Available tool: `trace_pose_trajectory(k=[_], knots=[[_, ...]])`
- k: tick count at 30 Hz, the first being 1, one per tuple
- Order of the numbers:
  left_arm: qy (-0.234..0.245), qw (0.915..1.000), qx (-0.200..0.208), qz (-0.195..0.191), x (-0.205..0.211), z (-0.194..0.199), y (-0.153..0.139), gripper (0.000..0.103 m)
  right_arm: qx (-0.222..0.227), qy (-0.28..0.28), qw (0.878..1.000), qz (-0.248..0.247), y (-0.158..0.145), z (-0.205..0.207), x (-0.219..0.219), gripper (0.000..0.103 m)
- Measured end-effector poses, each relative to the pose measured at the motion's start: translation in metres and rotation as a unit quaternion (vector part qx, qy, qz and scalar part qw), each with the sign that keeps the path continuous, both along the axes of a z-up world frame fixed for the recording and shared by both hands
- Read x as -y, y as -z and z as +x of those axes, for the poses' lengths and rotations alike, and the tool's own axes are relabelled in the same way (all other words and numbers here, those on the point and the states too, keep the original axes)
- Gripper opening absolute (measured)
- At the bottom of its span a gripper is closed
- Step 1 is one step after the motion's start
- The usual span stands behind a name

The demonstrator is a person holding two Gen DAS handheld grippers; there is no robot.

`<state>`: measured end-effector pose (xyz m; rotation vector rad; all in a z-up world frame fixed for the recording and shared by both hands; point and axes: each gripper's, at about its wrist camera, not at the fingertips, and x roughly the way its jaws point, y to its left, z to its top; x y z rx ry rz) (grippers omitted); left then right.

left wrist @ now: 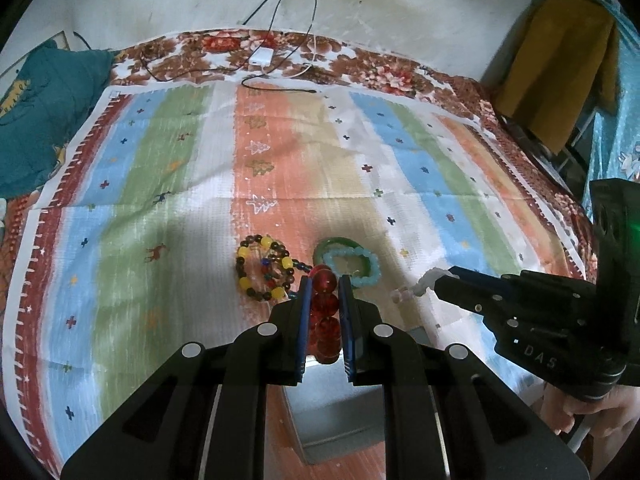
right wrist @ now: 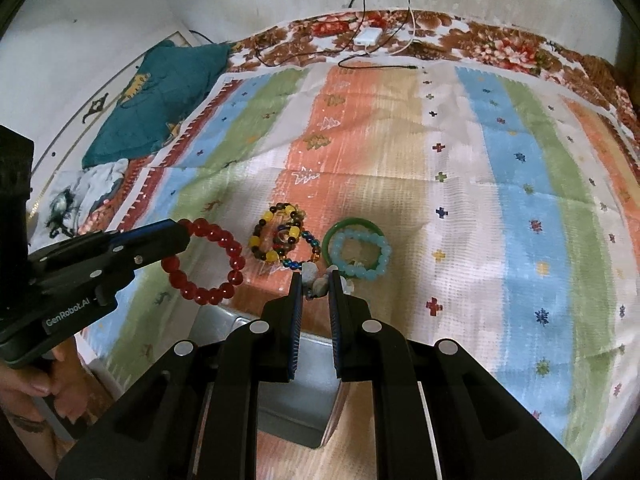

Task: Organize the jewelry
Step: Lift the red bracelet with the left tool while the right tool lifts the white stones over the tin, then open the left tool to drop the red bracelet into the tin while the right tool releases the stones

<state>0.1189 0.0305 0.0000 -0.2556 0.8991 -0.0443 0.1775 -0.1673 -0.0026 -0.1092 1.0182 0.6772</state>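
Observation:
My left gripper (left wrist: 325,280) is shut on a red bead bracelet (left wrist: 325,312); in the right wrist view the bracelet (right wrist: 208,264) hangs as a ring from the left gripper (right wrist: 182,232), above the cloth. My right gripper (right wrist: 314,278) is shut on a pale stone bracelet (right wrist: 316,284); the left wrist view shows its pale beads (left wrist: 420,286) at the right gripper's tips (left wrist: 438,280). On the cloth lie a yellow-and-brown bead bracelet (left wrist: 262,268) with a dark multicolour one (right wrist: 298,248), and a green bangle (right wrist: 352,228) around a light-blue bead bracelet (right wrist: 362,258).
A grey metal box (right wrist: 296,400) sits under both grippers at the near edge of the striped cloth (right wrist: 500,200). A teal cloth (right wrist: 160,96) lies far left. A white charger (right wrist: 366,36) with cables lies at the far edge.

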Motion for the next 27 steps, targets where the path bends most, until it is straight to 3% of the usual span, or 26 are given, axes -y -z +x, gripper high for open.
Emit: trace_pose_trajectory(k=[27], knots=[[0.009,0.9996,0.024,-0.007,0.014,-0.059,-0.003,0.013,0.019,-0.038,0.999,0.006,-0.009,-0.048,0.005,0.014]])
